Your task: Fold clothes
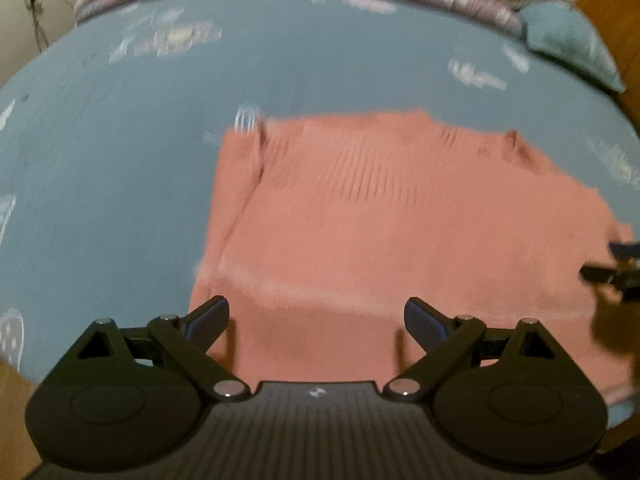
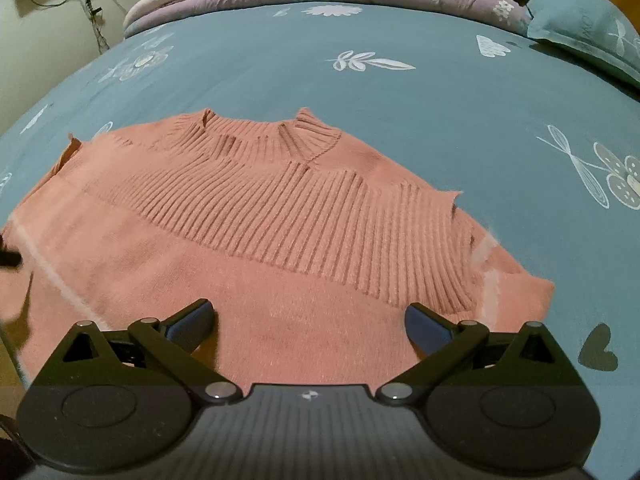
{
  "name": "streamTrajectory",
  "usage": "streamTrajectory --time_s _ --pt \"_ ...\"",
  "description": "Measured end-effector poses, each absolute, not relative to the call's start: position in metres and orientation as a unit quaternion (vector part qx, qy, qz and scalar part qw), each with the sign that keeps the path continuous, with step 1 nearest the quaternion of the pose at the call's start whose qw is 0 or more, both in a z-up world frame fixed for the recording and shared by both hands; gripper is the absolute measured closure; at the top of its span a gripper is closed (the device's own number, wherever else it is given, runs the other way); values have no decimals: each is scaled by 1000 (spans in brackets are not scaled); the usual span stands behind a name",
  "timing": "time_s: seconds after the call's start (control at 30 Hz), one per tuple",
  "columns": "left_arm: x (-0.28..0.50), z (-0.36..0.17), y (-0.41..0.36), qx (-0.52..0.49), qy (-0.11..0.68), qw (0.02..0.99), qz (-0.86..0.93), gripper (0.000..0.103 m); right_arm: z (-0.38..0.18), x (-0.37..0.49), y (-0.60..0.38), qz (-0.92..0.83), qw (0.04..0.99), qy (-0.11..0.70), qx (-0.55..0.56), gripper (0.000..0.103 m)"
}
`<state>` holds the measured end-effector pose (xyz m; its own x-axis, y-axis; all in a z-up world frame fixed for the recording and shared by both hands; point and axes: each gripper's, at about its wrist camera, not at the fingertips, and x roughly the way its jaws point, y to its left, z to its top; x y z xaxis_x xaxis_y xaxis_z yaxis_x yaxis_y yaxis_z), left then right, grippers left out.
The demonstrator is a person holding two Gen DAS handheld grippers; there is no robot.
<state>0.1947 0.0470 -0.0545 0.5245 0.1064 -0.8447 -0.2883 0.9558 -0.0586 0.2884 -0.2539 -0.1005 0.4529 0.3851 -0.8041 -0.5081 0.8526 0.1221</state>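
Hovering wide-jawed and empty, the left gripper [image 1: 316, 318] and right gripper [image 2: 310, 320] sit at six o'clock over the salmon-pink ribbed knit sweater [image 2: 280, 240], spread flat on the blue flower-printed bedsheet [image 2: 400, 92]. Pinching too deep could snag the sheet; the loose knit may bunch, skewing any fold.

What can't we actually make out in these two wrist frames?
- Sweater near hem: both views, hidden behind the tool bodies.
- Sweater knit detail: left wrist view, motion blur.
- Right tool: left wrist view, cut off by the right edge.
- Sweater's left side: right wrist view, cut by the frame edge.
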Motion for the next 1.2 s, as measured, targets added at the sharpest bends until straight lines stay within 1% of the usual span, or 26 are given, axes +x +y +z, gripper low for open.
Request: streamTrajectory --time_s 0.07,0.23,0.37,0.57,0.7,0.77,0.9,1.2 --pt "206 -55 52 -92 470 871 108 8 -101 289 -252 261 850 452 -72 0" --pt "229 -72 58 -75 489 865 82 8 -103 287 -248 250 857 446 -73 0" --pt "241 -82 60 -59 504 861 47 5 -104 286 -247 238 861 443 -70 0" --pt "243 -78 72 -59 520 852 -7 4 -104 289 -238 205 865 453 -64 0" --pt "239 -71 87 -86 525 846 -44 4 -104 291 -232 180 867 461 -57 0" --pt "237 -61 93 -94 517 849 -53 4 -104 292 -230 166 869 464 -53 0" --pt "237 -41 95 -62 483 871 -65 4 -104 292 -226 144 872 466 -46 0" --pt "254 -41 71 -53 452 881 -130 4 -104 289 -223 124 877 463 -40 0"
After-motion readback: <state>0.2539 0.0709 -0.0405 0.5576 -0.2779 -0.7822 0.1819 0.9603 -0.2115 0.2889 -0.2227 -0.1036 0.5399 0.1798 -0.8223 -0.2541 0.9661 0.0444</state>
